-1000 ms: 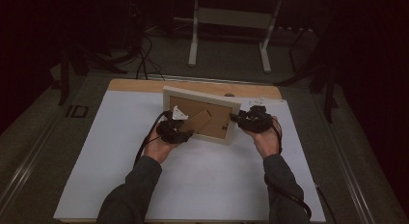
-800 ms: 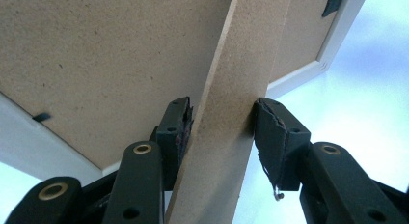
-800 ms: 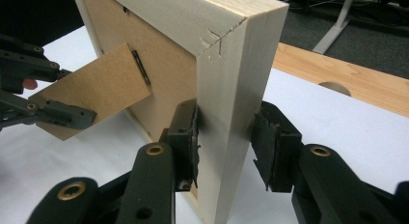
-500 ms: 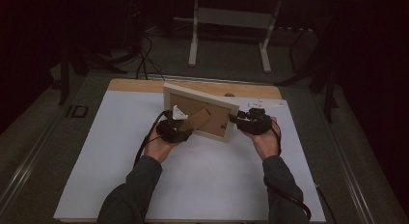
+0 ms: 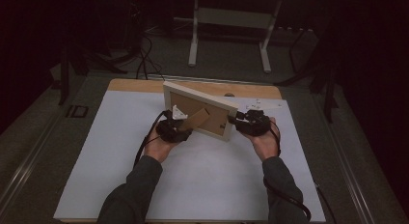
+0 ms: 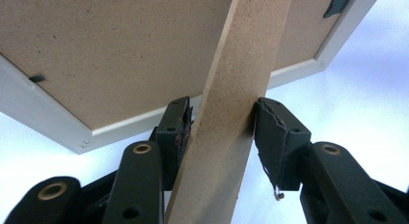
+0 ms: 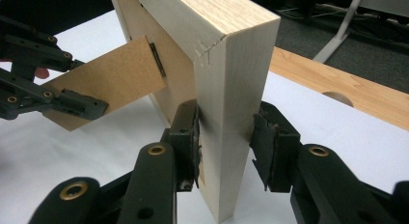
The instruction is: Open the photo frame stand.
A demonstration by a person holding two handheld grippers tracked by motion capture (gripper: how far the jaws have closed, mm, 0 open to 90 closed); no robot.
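Observation:
A pale wooden picture frame (image 5: 200, 110) stands on edge on the white sheet, its brown backing (image 6: 120, 50) facing me. A brown fold-out stand strip (image 6: 231, 89) angles off the backing. My left gripper (image 6: 219, 125) is shut on that strip, a pad pressing each side; from above the gripper (image 5: 183, 128) sits low at the frame's left. My right gripper (image 7: 225, 137) is shut on the frame's right side rail (image 7: 231, 64), with both pads against the wood, and from above it (image 5: 235, 121) meets the frame's right end. The right gripper view also shows the strip (image 7: 111, 79) and the left gripper (image 7: 72, 105).
A white sheet (image 5: 202, 185) covers most of the wooden table (image 5: 144, 85), which has a small hole (image 5: 229, 94) near its far edge. Small pale bits (image 5: 255, 104) lie behind the right hand. White metal legs (image 5: 226, 16) and cables stand on the dark floor beyond.

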